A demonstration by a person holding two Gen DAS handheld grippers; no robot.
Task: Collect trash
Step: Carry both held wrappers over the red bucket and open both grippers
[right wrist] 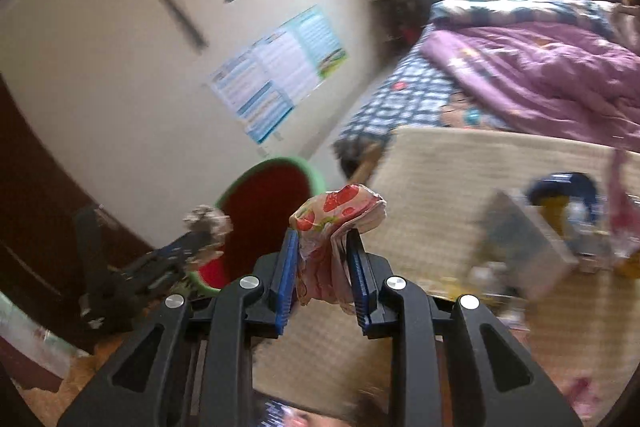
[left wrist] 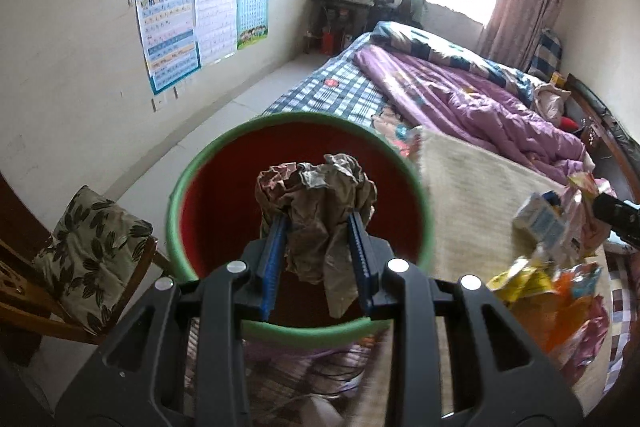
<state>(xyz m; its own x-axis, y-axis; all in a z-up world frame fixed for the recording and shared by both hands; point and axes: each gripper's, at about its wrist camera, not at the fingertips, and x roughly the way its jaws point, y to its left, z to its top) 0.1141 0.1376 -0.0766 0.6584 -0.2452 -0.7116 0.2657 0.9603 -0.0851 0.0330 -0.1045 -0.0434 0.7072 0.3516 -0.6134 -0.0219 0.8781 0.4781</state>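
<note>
Jaws of the left gripper [left wrist: 318, 227] clench a crumpled brown paper wad [left wrist: 320, 203] directly over the red bin [left wrist: 188, 187] for dropping, while the right gripper [right wrist: 324, 251], near the bed's corner, grips a strawberry-print wrapper [right wrist: 340, 211] awaiting its turn.

A crumpled brown paper wad [left wrist: 320, 203] hangs over the open mouth of a red bin with a green rim [left wrist: 176, 195]. A crumpled strawberry-print wrapper [right wrist: 340, 215] is held aloft at the bin's 3 o'clock. More bright wrappers [left wrist: 560, 267] lie scattered on the bed [left wrist: 480, 195].
</note>
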